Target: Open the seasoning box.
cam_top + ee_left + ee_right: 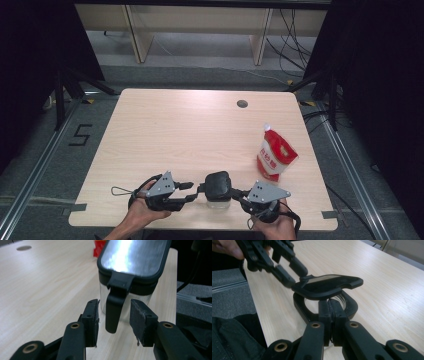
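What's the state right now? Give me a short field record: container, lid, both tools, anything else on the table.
container: clear jar with a black collar, upright near the table's near edge
lid: black hinged lid, tilted partly up off the rim
lid tab: black tab hanging down the jar's side
left tool: open, one jaw on each side of the tab, not yet closed on it
right tool: shut on the jar's black collar
other item: red and white pouch, standing at the right, apart from the jar

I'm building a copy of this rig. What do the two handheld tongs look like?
Both the left tongs and right tongs are black, each topped by a grey three-cornered plate with small holes. The arms carry brass-coloured rivets; the flat pads look worn at the edges. Forearms are bare.
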`<move>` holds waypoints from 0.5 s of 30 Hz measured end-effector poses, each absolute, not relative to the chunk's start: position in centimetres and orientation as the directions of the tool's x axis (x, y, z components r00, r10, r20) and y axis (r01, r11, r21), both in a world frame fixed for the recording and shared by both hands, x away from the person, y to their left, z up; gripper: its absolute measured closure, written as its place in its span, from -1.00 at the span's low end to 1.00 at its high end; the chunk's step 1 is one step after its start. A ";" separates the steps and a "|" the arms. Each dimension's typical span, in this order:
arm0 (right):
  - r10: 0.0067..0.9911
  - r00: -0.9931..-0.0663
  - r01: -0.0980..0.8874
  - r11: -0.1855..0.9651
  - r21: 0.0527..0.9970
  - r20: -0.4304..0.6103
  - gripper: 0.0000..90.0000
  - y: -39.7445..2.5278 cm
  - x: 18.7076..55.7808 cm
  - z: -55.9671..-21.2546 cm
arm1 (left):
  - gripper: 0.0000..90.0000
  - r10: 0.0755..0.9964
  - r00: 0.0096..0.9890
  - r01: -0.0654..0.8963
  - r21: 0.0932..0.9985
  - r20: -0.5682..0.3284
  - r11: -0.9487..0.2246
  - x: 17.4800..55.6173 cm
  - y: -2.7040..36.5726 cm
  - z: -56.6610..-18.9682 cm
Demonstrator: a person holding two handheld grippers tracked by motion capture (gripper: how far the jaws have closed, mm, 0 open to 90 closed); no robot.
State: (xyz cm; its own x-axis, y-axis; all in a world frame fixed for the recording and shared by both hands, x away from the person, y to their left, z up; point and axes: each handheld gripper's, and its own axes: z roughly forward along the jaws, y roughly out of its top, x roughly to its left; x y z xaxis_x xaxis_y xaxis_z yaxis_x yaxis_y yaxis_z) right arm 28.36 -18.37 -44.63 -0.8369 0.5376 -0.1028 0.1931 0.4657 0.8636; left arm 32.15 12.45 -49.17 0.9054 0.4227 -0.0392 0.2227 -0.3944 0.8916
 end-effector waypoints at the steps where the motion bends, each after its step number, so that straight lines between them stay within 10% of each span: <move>1: 0.539 -0.836 0.190 0.462 0.866 -0.104 0.98 -18.3 28.3 -44.6 | 0.31 0.423 0.905 0.223 0.892 -0.039 -0.394 32.1 12.4 -49.2; 15: 0.532 -0.837 0.160 0.464 0.871 -0.130 0.98 -17.6 28.3 -43.4 | 0.60 0.423 0.906 0.240 0.864 -0.035 -0.442 32.6 11.3 -50.4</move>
State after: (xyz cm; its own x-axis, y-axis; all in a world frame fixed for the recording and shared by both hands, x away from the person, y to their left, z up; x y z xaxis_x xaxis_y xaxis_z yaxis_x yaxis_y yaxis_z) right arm 28.30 -17.56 -43.41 -0.8367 0.5320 -0.1299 0.1597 0.4639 0.8714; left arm 32.63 11.31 -50.44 0.9055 0.4229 -0.0347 0.2396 -0.4422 0.8643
